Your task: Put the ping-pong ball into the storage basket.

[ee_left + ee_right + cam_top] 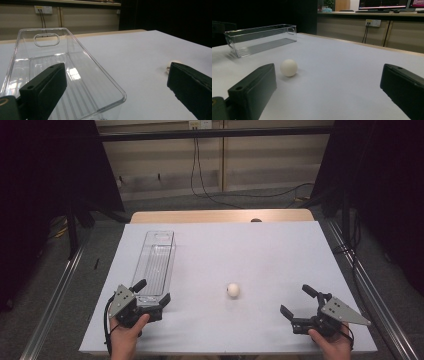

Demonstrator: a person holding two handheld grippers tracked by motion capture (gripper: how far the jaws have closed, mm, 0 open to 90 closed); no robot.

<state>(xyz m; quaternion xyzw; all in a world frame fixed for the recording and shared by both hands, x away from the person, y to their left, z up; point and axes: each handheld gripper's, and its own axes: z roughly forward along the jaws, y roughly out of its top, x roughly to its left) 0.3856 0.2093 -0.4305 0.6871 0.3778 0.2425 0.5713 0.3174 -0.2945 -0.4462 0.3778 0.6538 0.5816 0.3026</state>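
Note:
A clear plastic bin (156,260) lies lengthwise on the left of the white table (270,245), with nothing in it. My left gripper (151,294) is open at the bin's near end. In the left gripper view the bin's near right corner (120,93) sits between the jaws of the left gripper (116,75). A small white ball (233,290) rests near the table's middle front. My right gripper (298,301) stands open and holds nothing, to the right of the ball. The right gripper view has the ball (288,67) just beyond the left jaw of the right gripper (328,77), with the bin (262,37) farther off.
Metal rails (55,295) run along both sides of the table. A strip of wood (220,215) shows at the table's far edge. Cables (210,195) lie on the floor beyond. Dark curtains hang at the left and right.

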